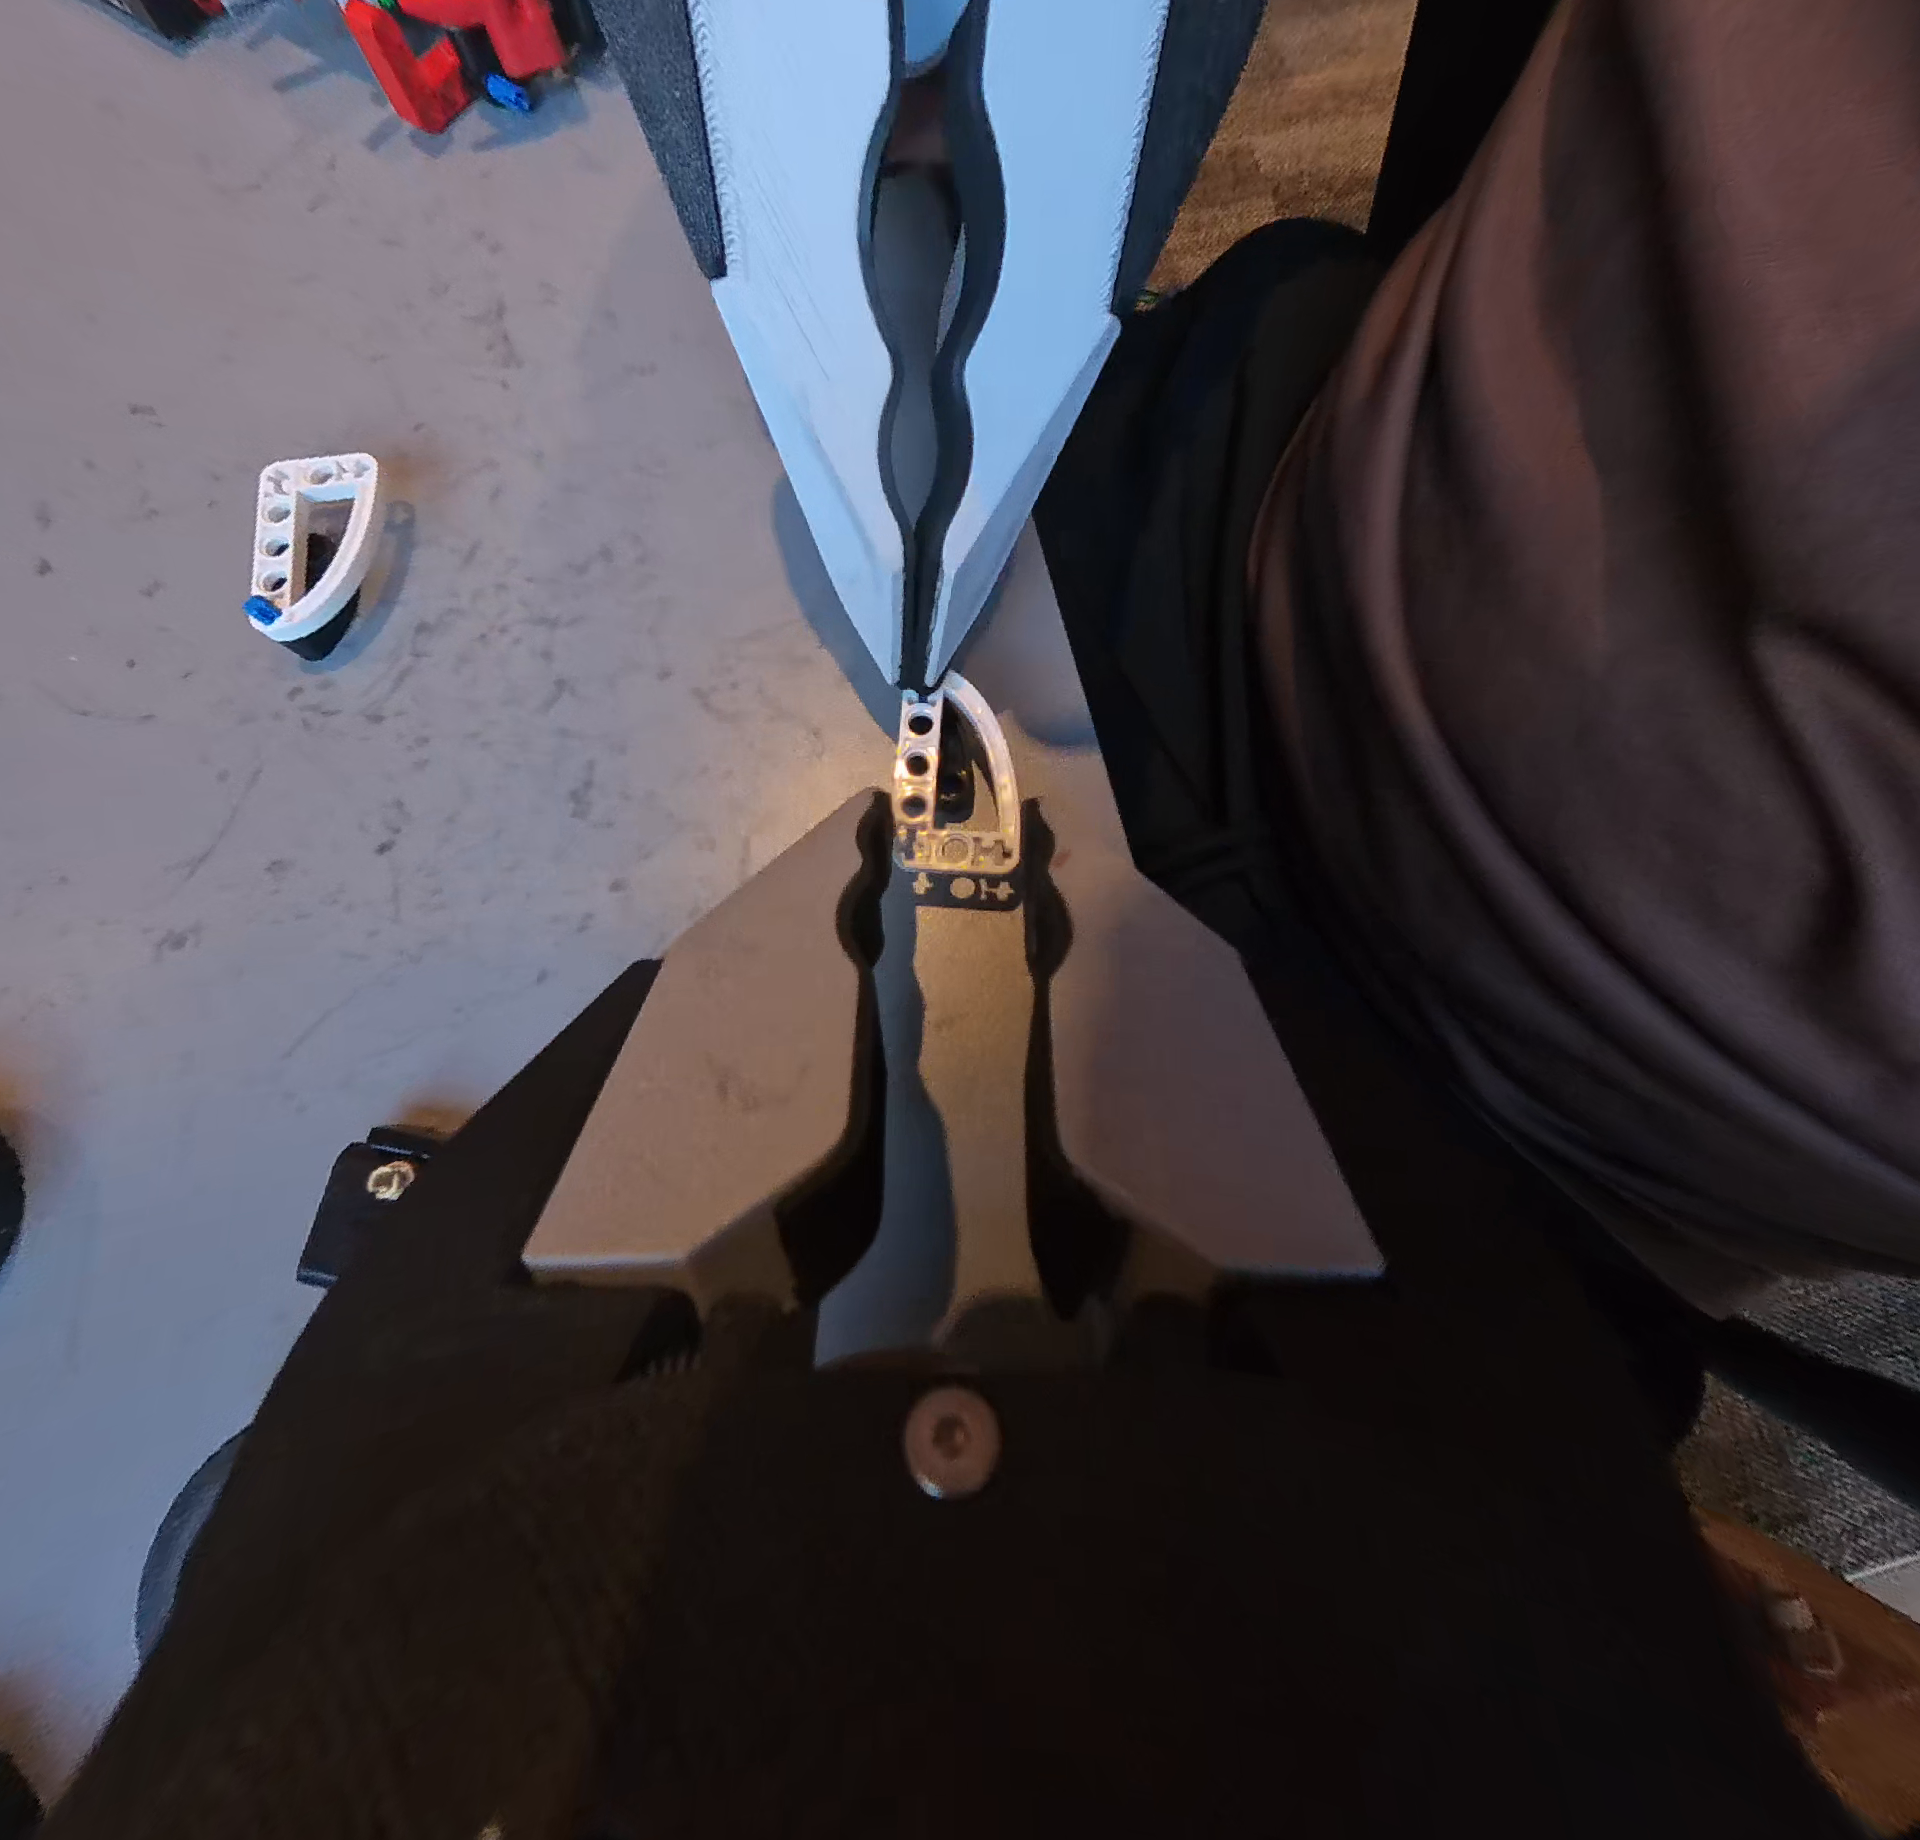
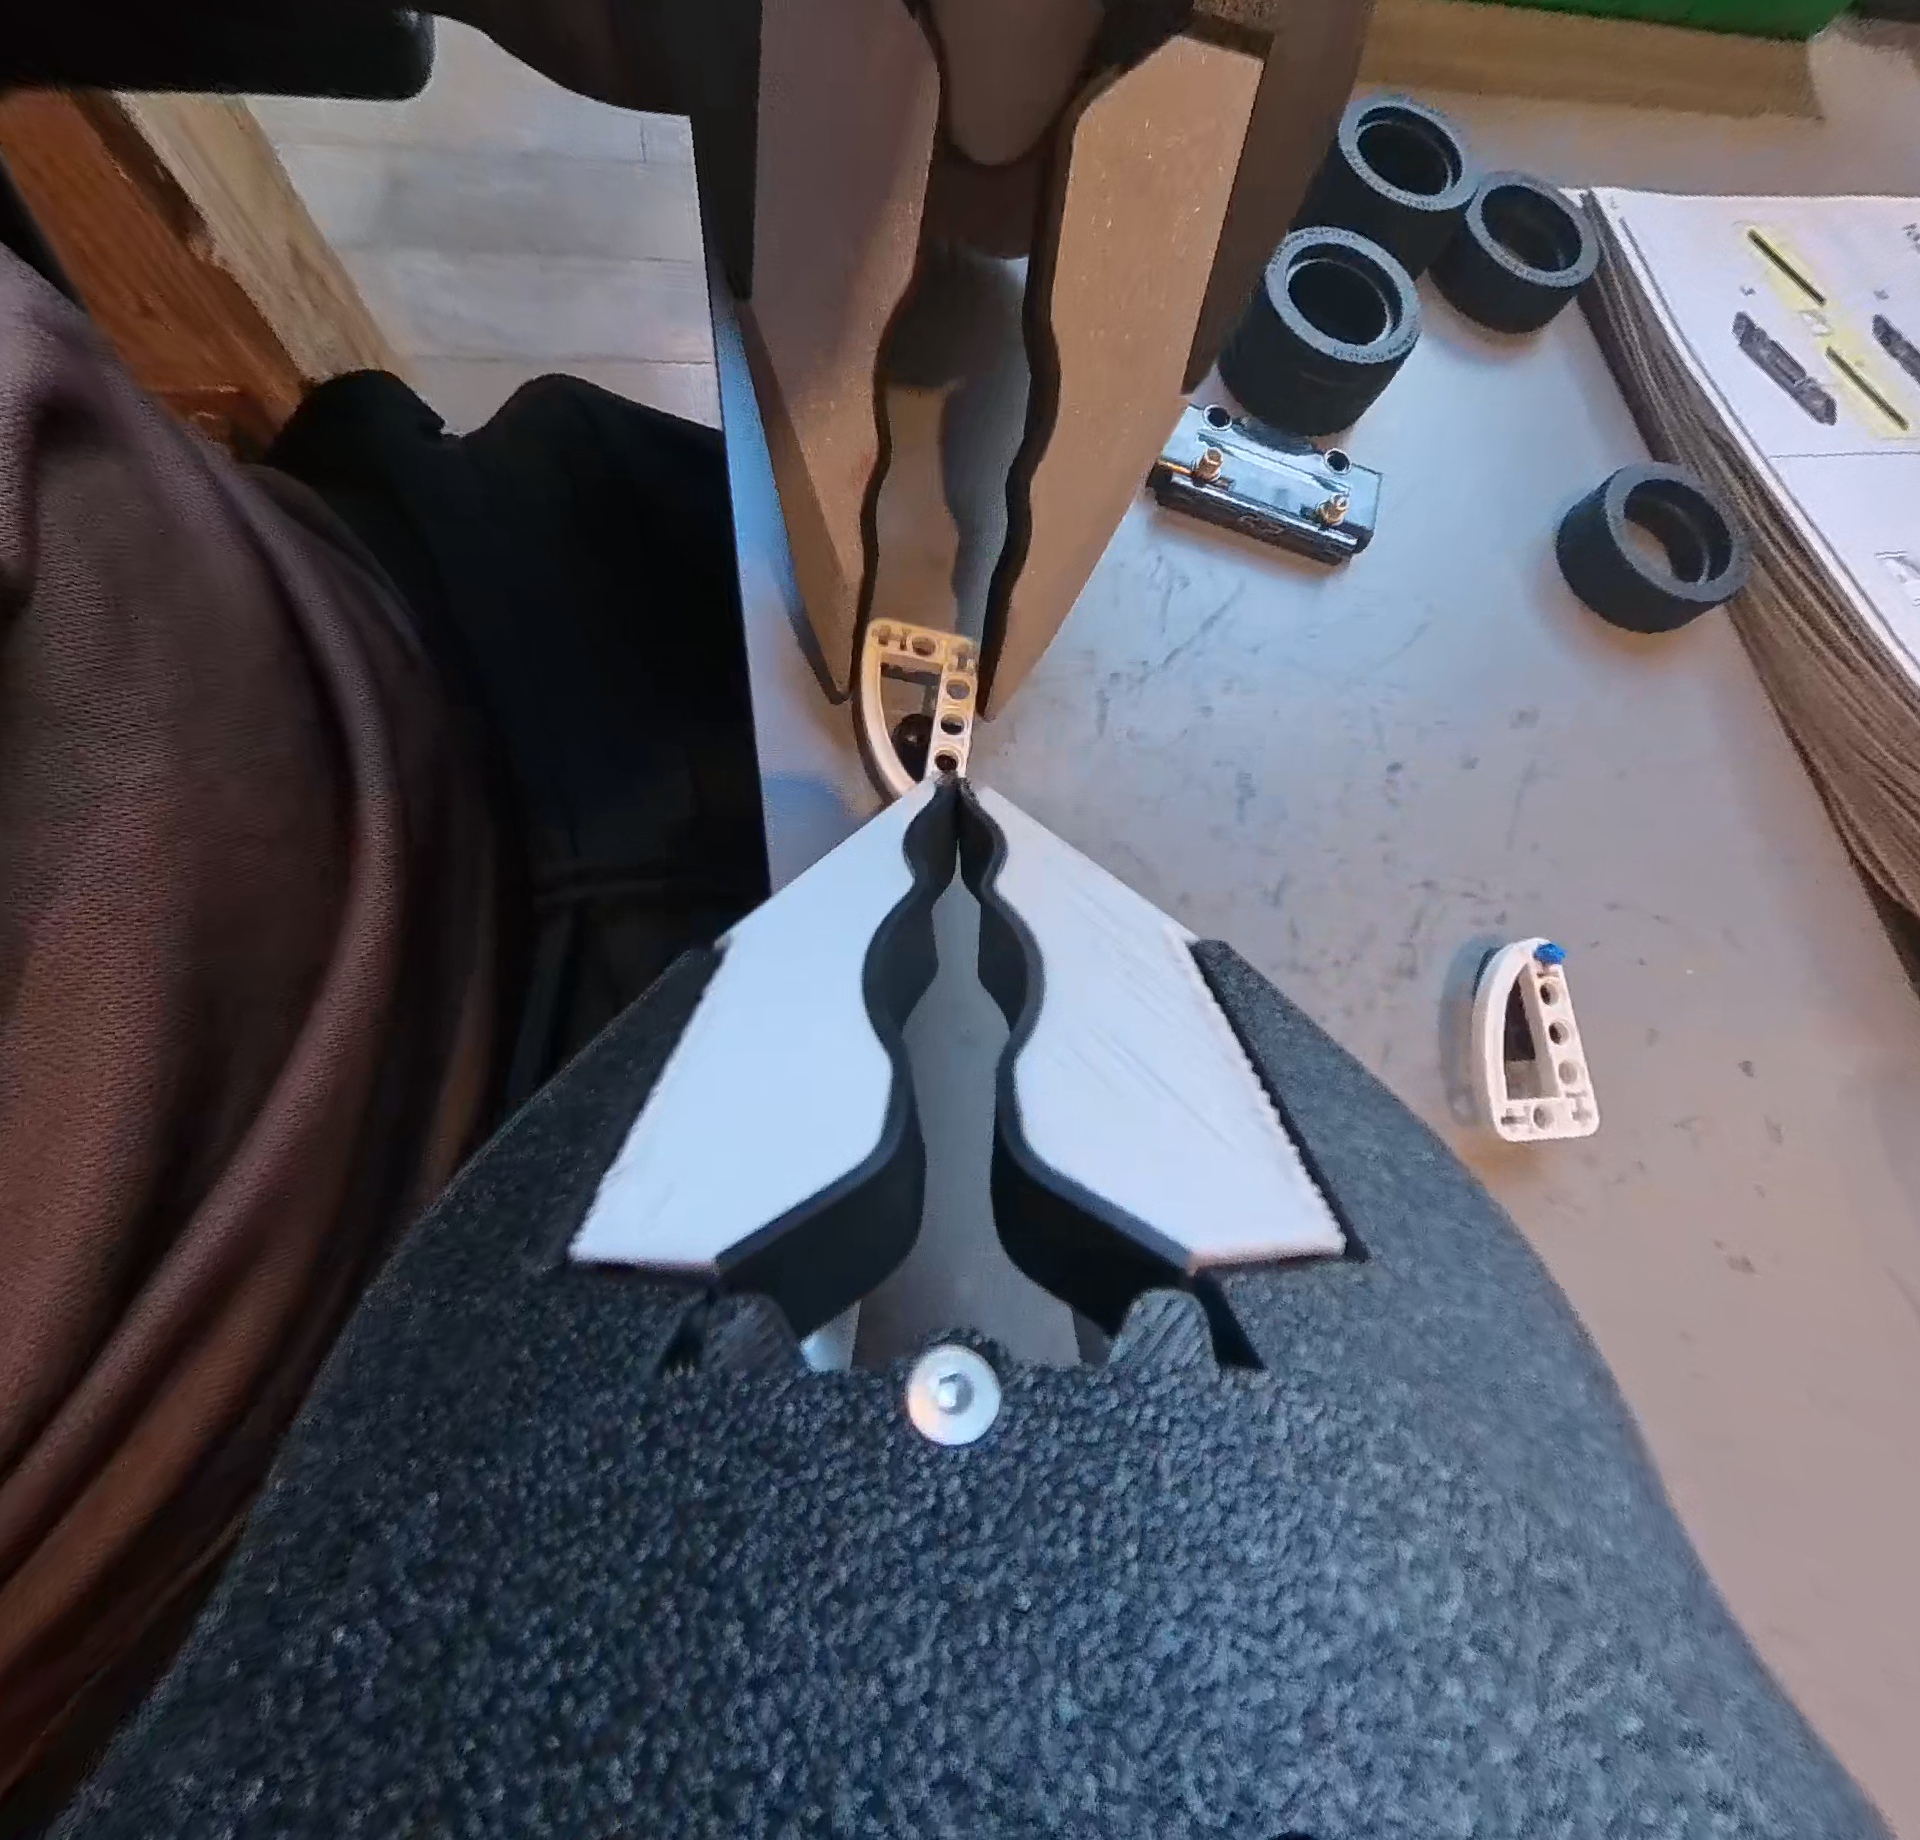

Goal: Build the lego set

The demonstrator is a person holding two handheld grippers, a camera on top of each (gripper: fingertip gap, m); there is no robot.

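A white curved Lego panel (image 1: 961, 803) is held just above the grey table (image 1: 468, 907), near its edge. My left gripper (image 1: 956, 845) is shut on the panel's wide end, one dark finger on each side. It also shows in the right wrist view (image 2: 909, 694), holding the panel (image 2: 883, 710). My right gripper (image 2: 951, 788), with white fingers, is shut, and its tips touch the panel's narrow end. Whether they pinch a small part is hidden. It reaches in from above in the left wrist view (image 1: 920, 689). A second white panel (image 1: 312, 543) with a blue pin (image 1: 260, 611) lies on the table.
A partly built red Lego car (image 1: 447, 14) stands at the far left. Several black tyres (image 2: 1320, 336), a black part with gold pins (image 2: 1262, 486) and an instruction booklet (image 2: 1766, 388) lie beyond the second panel (image 2: 1532, 1042). A person's brown clothing (image 1: 1558, 647) is beside the table edge. Left and right tips are no more than a few centimetres apart.
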